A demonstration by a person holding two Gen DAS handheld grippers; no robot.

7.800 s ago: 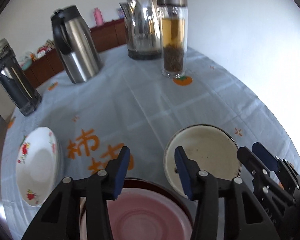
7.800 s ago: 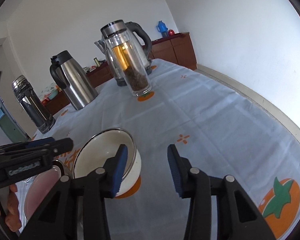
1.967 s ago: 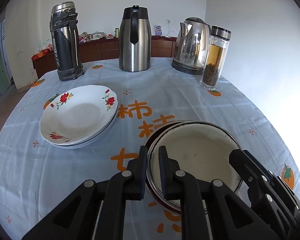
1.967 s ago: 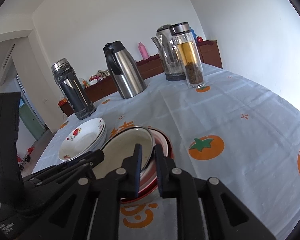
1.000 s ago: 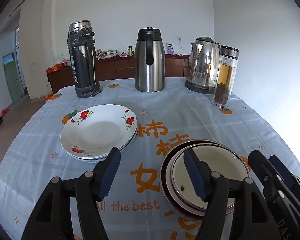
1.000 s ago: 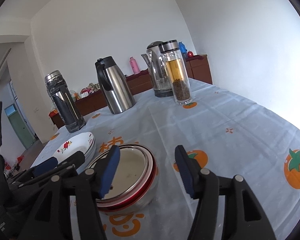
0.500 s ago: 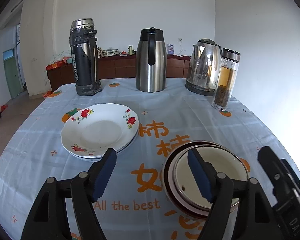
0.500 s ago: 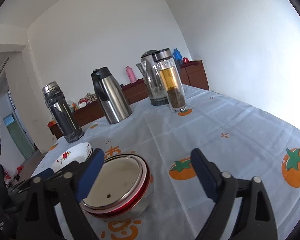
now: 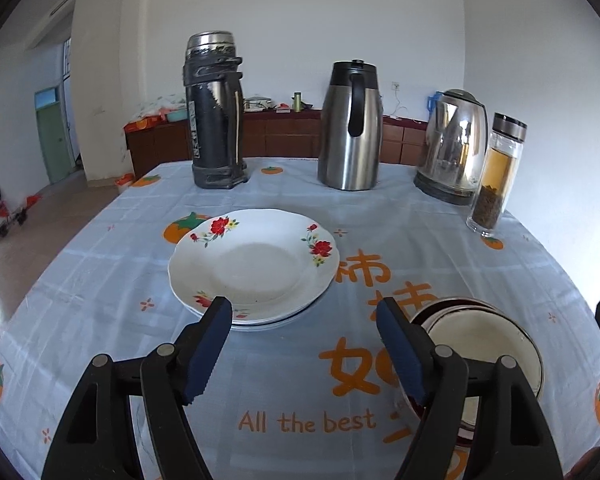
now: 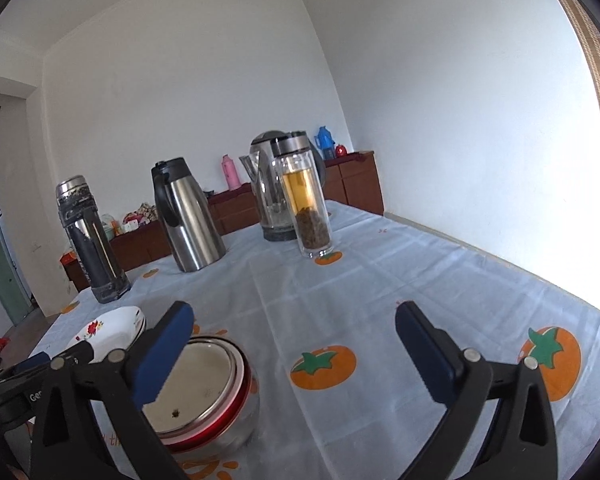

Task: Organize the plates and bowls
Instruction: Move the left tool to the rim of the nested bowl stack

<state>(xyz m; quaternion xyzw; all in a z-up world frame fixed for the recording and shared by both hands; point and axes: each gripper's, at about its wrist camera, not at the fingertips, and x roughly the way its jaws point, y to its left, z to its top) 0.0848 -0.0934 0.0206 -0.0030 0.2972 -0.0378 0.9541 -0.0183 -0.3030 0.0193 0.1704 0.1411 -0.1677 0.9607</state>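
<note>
Pale persimmon-print tablecloth [image 9: 284,200] — white walls [image 9: 300,20]

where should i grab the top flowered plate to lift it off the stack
Take the white flowered plate by its raised near rim, coming in low from the left gripper side. The rim flares up and overhangs the plate beneath, so one of the fingers can probably slip under it and the other press on top.

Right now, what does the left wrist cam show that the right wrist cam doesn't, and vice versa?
Left wrist only: the plates' full floral top face, the "All the best" print, the left gripper open and empty.
Right wrist only: a pink flask on the sideboard, the right gripper open and empty.
Both: nested bowls, black flask, steel carafe, kettle, tea bottle.
</note>
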